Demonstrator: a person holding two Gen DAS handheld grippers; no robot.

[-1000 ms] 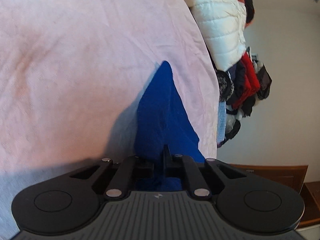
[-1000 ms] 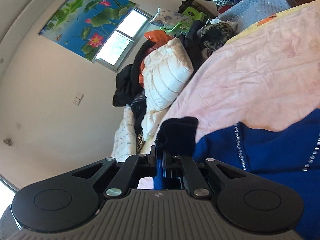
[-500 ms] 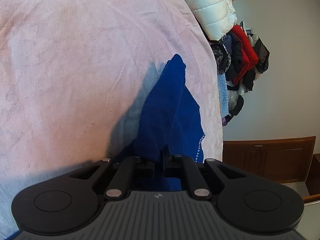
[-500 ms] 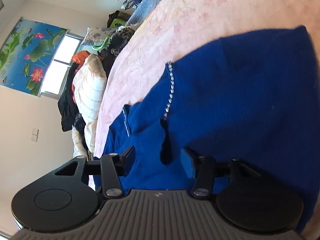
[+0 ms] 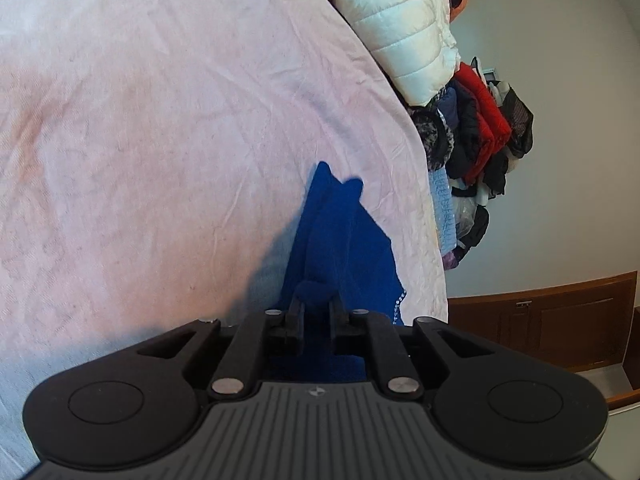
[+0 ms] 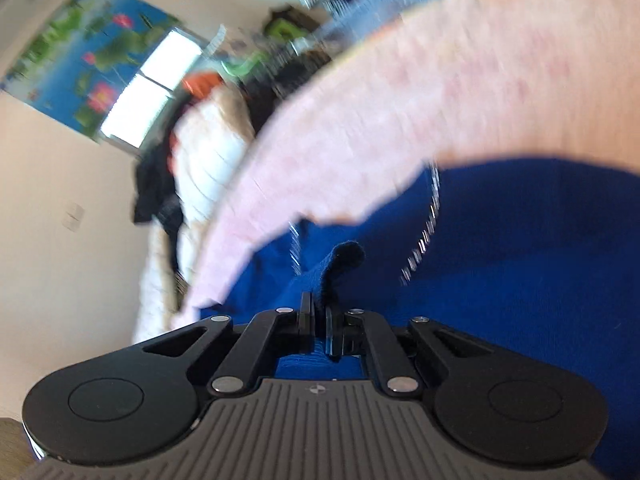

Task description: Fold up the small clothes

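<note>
Since half a second ago, right gripper (image 6: 319, 312) reclosed, now pinching blue garment (image 6: 500, 248). Left gripper (image 5: 316, 308) clamped on another bunched fold (image 5: 340, 232), draped over pink bedsheet (image 5: 160, 120). Risk: thin pinches slipping, fold collapsing crooked.

Your left gripper (image 5: 316, 312) pinches a fold of the blue garment (image 5: 340, 240), which lies near the right edge of the pink sheet (image 5: 160, 140).

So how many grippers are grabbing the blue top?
2. The left hand-held gripper pinches a bunched fold of the blue top over the pink sheet. The right hand-held gripper is shut on another edge, though that view is blurry.
</note>
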